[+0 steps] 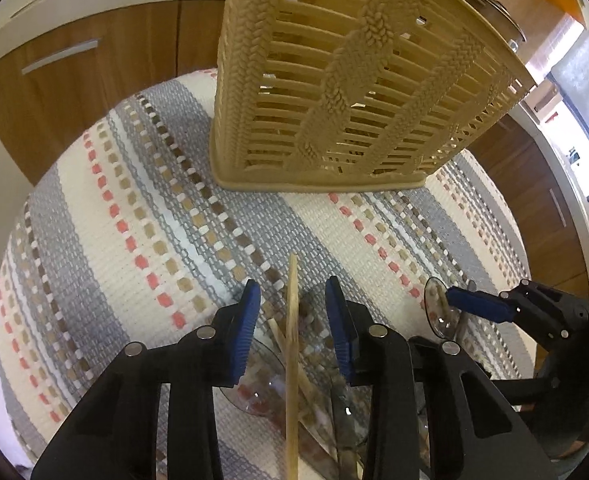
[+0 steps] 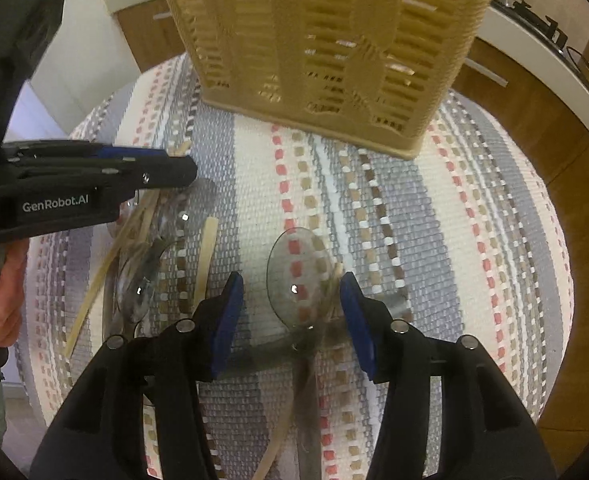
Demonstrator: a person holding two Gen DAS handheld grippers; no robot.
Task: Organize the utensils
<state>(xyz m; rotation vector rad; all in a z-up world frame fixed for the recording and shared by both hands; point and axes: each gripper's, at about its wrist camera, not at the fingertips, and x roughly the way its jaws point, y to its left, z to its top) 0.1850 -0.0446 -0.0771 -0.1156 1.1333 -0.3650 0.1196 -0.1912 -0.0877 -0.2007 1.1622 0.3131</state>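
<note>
A tan woven plastic basket (image 1: 350,92) stands at the far side of the striped mat; it also shows in the right wrist view (image 2: 326,52). My left gripper (image 1: 294,312) is open, its jaws on either side of a wooden stick (image 1: 291,360) that lies among clear plastic spoons (image 1: 254,384). My right gripper (image 2: 290,308) is open over a clear plastic spoon (image 2: 296,276) lying on the mat, its bowl between the fingertips. The left gripper shows from the side in the right wrist view (image 2: 178,164), above the pile of sticks and spoons (image 2: 142,248).
A striped woven mat (image 1: 142,216) covers the round surface. A loose wooden stick (image 2: 206,256) lies left of the right gripper. Wooden cabinets with metal handles (image 1: 58,56) and a white countertop stand behind. A person's hand (image 2: 2,300) shows at the left.
</note>
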